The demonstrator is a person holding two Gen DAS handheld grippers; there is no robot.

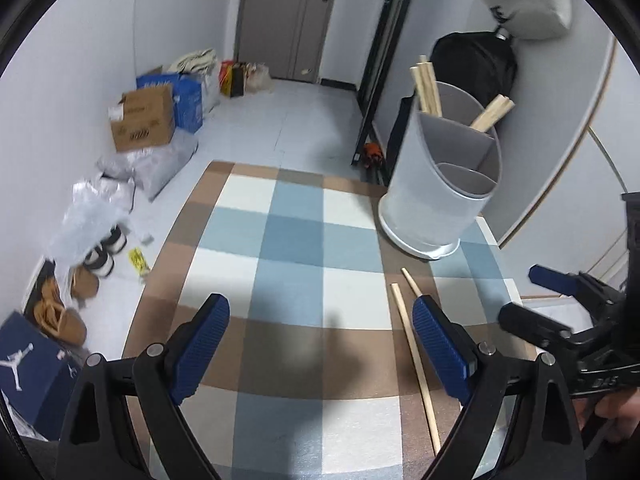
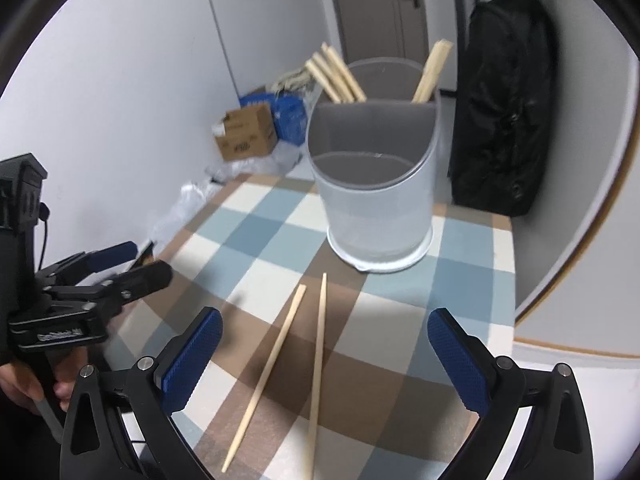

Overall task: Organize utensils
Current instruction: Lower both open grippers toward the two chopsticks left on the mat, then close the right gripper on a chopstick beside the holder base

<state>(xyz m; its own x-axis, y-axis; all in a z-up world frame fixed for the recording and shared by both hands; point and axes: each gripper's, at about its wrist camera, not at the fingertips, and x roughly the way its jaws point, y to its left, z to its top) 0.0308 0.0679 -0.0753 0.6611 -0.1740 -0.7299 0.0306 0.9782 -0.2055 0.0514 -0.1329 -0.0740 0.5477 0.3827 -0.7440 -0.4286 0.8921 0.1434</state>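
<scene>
From the left wrist camera, the left gripper [image 1: 320, 344] hangs above a table covered by a checked tablecloth [image 1: 296, 232] of blue, white and brown squares. Its blue-padded jaws stand wide apart with nothing between them. Two loose chopsticks [image 1: 416, 364] lie on the cloth just to the right, beside the right-hand pad, running from near to far. Farther right, at the far right part of the table, stands a grey utensil holder [image 1: 436, 200] with compartments; bundled chopsticks [image 1: 428, 88] stick out of its far compartment, some leaning left and some right. At the right edge of this view the right gripper [image 1: 536, 304] shows side-on, its jaws parted. On the floor to the left lie a cardboard box [image 1: 142, 120], plastic bags and shoes.

From the right wrist camera, the right gripper [image 2: 324, 356] is over the near part of the same cloth, jaws wide apart and holding nothing. The two loose chopsticks [image 2: 316, 368] lie between and just beyond its pads, close together but not touching, their far tips pointing toward the holder [image 2: 376, 200]. The holder stands upright beyond them, its near compartments bare, sticks only in the far one. A black backpack [image 2: 504, 108] stands to the right behind it. The left gripper [image 2: 132, 264] appears at the left edge, held by a hand [image 2: 28, 384], jaws parted.
</scene>
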